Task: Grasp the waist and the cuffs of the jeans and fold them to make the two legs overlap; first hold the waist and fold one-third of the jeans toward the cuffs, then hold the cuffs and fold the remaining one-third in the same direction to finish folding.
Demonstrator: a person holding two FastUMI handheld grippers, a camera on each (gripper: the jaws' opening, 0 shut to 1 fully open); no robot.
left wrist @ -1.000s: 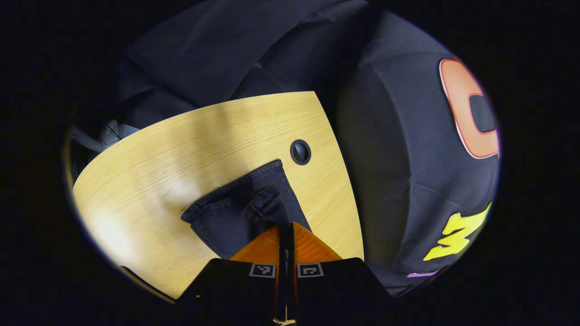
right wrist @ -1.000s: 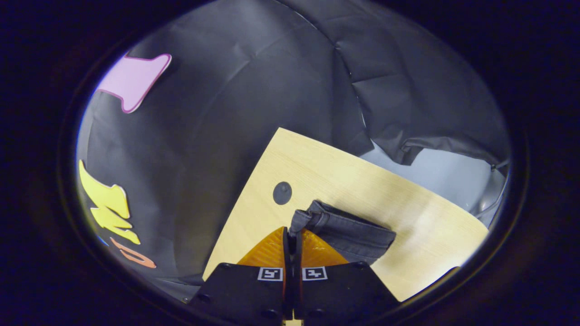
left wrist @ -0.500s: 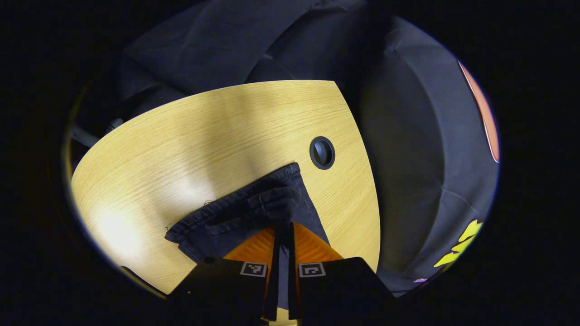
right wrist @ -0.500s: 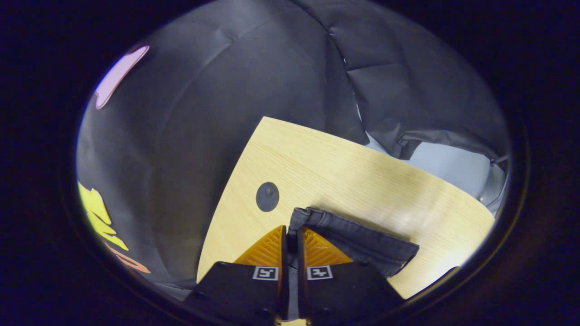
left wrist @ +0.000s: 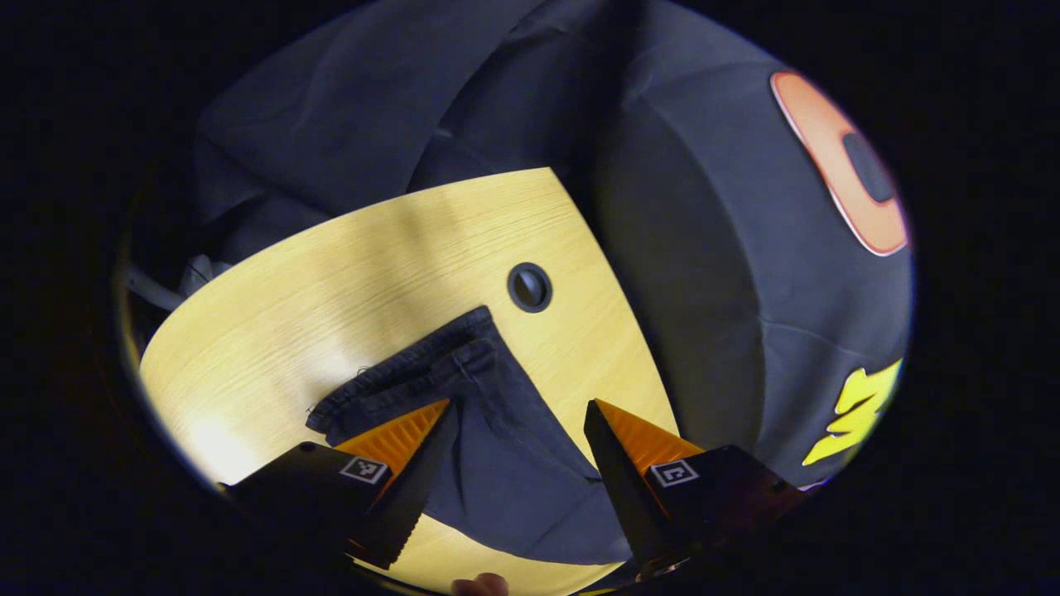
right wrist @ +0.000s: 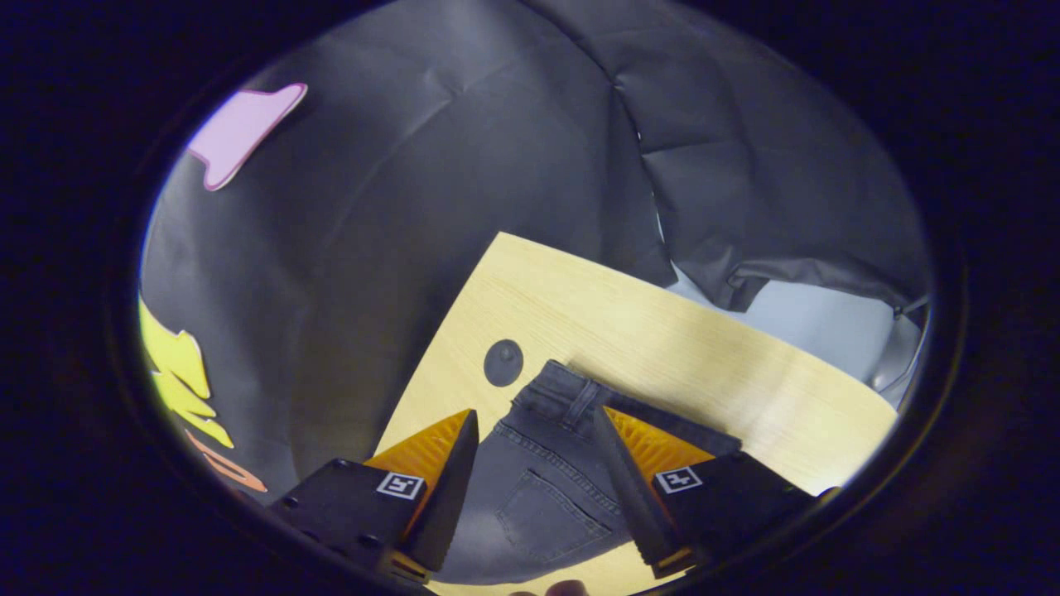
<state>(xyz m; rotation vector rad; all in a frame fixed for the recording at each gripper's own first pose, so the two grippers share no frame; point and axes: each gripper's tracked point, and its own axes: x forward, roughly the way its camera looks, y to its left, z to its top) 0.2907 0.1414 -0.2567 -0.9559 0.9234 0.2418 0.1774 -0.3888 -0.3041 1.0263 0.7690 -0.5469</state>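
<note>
- Holding both tools spread wide above the jeans [left wrist: 505, 463], I grip nothing: the left tool [left wrist: 517, 414] has its fingers apart with cloth showing between them, and the right tool [right wrist: 534, 422] stands just as released.
- The jeans lie flat on the tabletop [left wrist: 348, 273], near its corner by the black booth wall [left wrist: 704, 273].
- A round dark cable hole [left wrist: 529, 287] sits in the tabletop just beside the far edge of the jeans; in the right gripper view the same hole [right wrist: 503, 362] lies just left of the waistband.
- Nothing on the tabletop lies between my tools and the cloth; the bare wood stretches away to one side of the jeans.
- The left gripper view gives me hemmed edges [left wrist: 406, 377], one lying over another, with a loose thread at the hem.
- The right gripper view gives me the waistband with a belt loop [right wrist: 580, 397] and a back pocket [right wrist: 551, 513] with its stitching, between my spread fingers.
- At the bottom rim of the left gripper view a fingertip [left wrist: 480, 585] of my hand peeks in.
- Past the table's far edge the right gripper view shows a pale floor [right wrist: 820, 331] under the hanging cloth, with a thin cable at the rim.
</note>
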